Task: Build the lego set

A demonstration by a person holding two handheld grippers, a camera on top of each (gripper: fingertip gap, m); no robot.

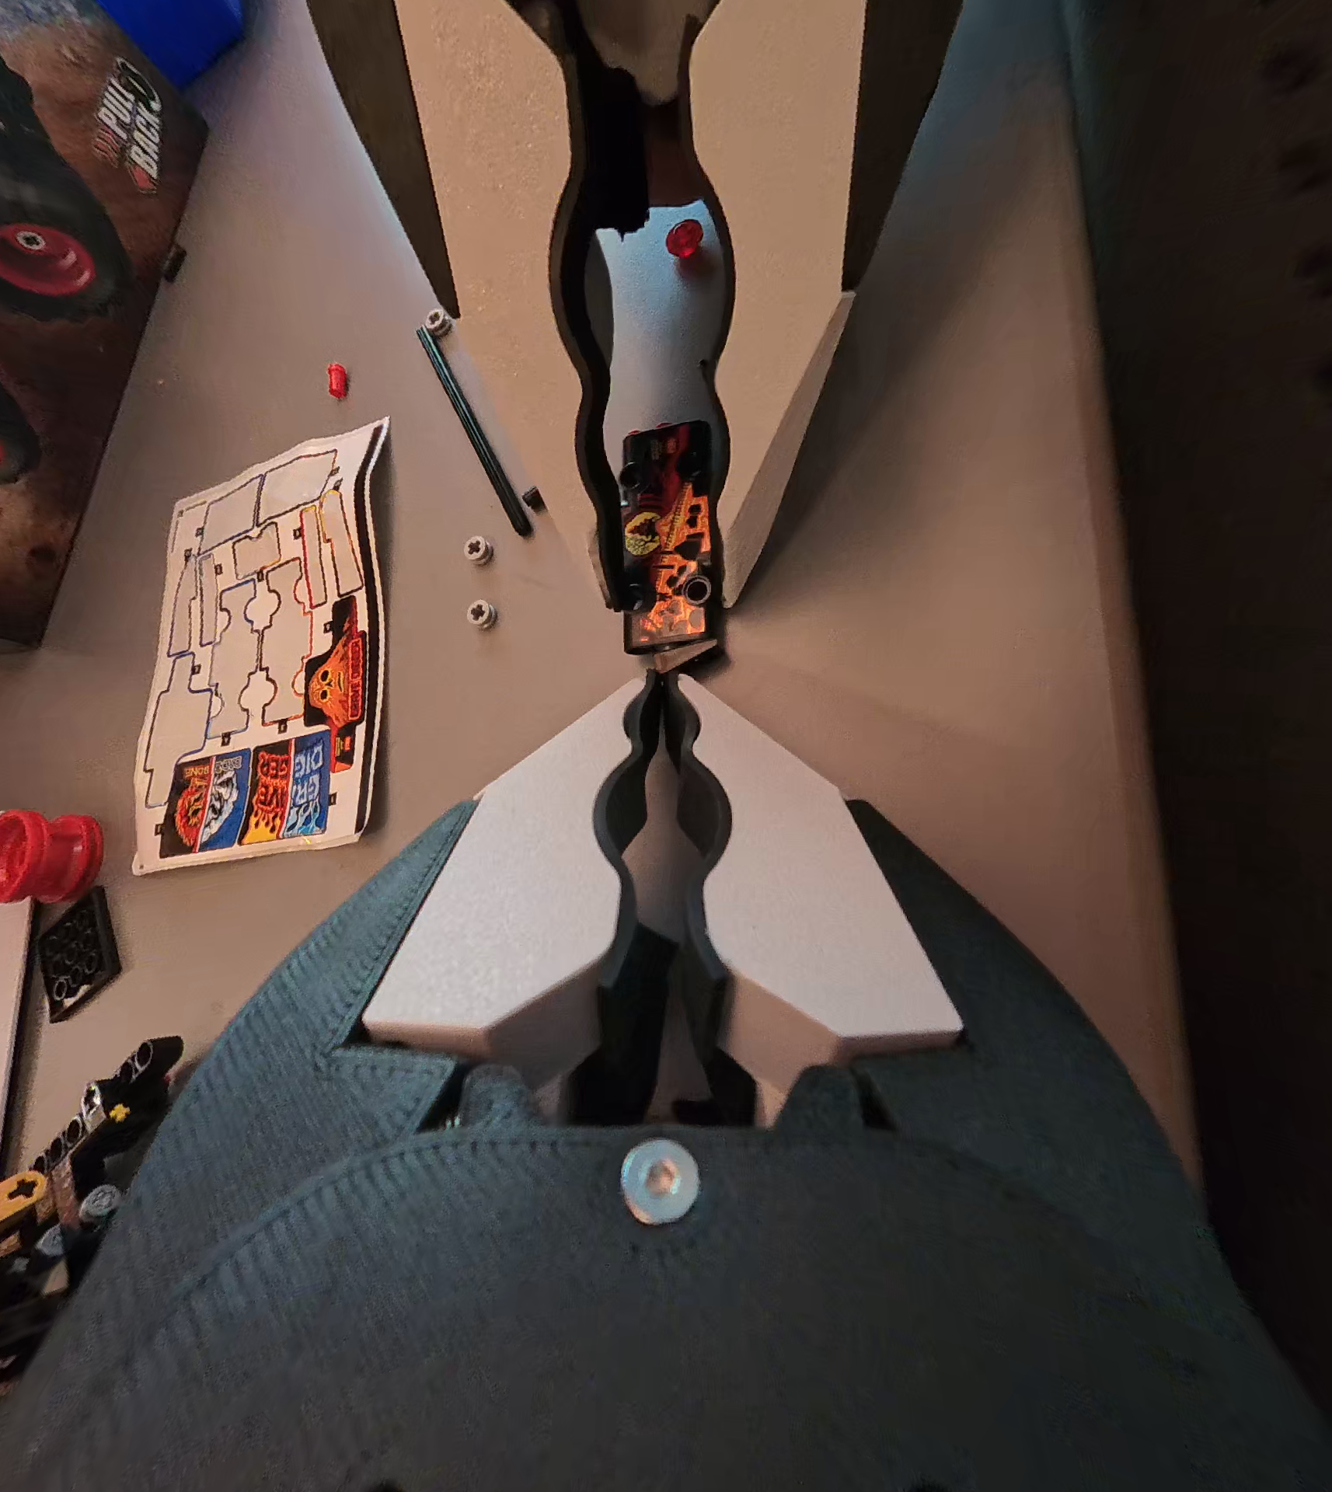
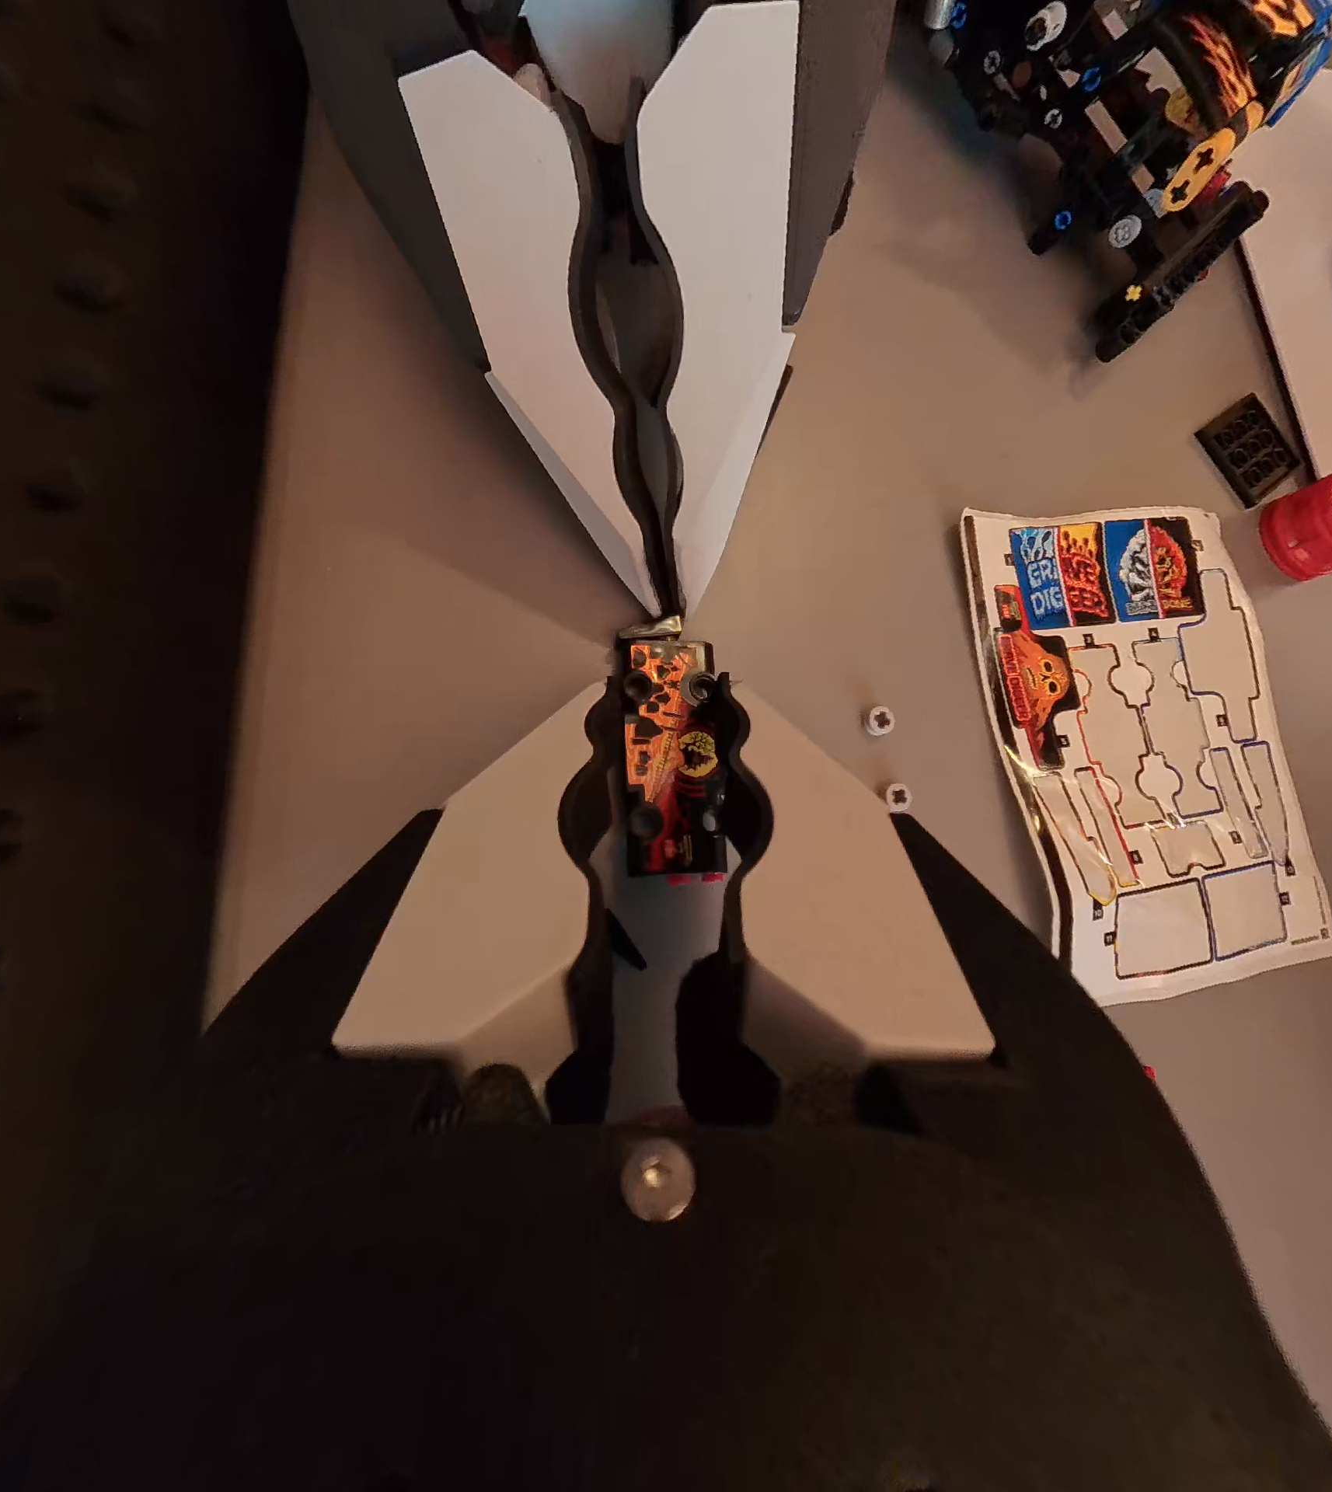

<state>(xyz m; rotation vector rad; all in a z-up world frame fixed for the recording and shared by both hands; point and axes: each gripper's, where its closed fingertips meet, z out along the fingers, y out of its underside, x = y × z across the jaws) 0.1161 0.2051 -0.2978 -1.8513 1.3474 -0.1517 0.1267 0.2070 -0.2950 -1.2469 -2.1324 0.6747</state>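
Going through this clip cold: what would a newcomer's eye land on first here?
First, the two grippers meeting tip to tip at the centre: the right gripper clamps a black panel with an orange flame sticker, while the left gripper pinches a small scrap at the panel's end. Next, the mostly emptied sticker sheet lies flat on the grey table to one side, with a red wheel hub beside it.

The left hand-held gripper (image 1: 661, 686) has white fingers with dark wavy inner edges on a ribbed teal body. Just ahead of its tips, the black panel (image 1: 667, 537) carries orange flames and a yellow disc. To its left lie a white sticker sheet (image 1: 267, 646) with blue, orange and black decals, and a red wheel hub (image 1: 37, 856), on the grey desk (image 1: 929, 646).
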